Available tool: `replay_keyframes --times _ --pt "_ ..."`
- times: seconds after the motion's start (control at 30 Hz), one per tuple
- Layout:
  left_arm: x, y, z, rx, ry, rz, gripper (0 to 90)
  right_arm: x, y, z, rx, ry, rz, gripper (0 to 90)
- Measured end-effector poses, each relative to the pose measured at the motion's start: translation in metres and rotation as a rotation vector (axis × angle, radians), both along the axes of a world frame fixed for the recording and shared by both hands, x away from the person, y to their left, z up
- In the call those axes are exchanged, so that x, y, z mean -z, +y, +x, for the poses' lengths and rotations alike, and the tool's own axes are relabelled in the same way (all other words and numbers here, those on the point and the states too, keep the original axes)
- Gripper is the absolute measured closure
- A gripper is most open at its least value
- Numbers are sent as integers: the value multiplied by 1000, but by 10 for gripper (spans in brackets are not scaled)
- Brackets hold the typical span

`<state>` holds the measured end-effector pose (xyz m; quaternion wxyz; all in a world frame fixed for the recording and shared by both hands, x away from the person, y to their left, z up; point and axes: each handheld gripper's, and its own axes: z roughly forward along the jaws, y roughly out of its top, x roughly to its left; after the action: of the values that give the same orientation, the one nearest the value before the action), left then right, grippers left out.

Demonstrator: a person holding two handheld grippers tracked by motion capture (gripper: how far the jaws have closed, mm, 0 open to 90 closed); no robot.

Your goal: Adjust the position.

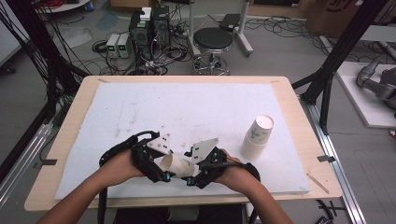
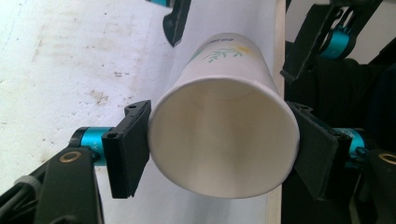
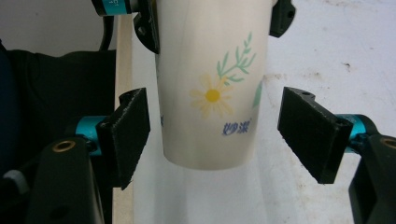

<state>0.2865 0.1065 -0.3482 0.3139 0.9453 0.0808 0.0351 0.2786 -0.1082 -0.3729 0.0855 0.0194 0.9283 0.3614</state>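
Paper cup [image 2: 224, 135] clamped at rim by left gripper [image 2: 219, 144]; right gripper [image 3: 215, 135] jaws released, straddling its base without contact.

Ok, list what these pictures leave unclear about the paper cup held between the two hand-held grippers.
- High view: the paper cup is mostly covered by the left hand-held gripper and right hand-held gripper.
- Left gripper view: the cup shows its open mouth; its base is hidden behind it.
- Right gripper view: the cup's rim is cut off by the top edge; whether the pads touch it is unclear.
- High view: the stack of cups is too small to count.
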Motion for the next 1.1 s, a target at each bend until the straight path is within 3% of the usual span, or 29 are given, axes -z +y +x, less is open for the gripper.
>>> replay_keyframes --times 0.7,1.1 --pt "1 -9 1 11 0 44 275 9 20 1 -18 -29 -73 328" --pt "4 -7 2 -13 4 -5 274 15 19 1 -1 -24 -58 357"
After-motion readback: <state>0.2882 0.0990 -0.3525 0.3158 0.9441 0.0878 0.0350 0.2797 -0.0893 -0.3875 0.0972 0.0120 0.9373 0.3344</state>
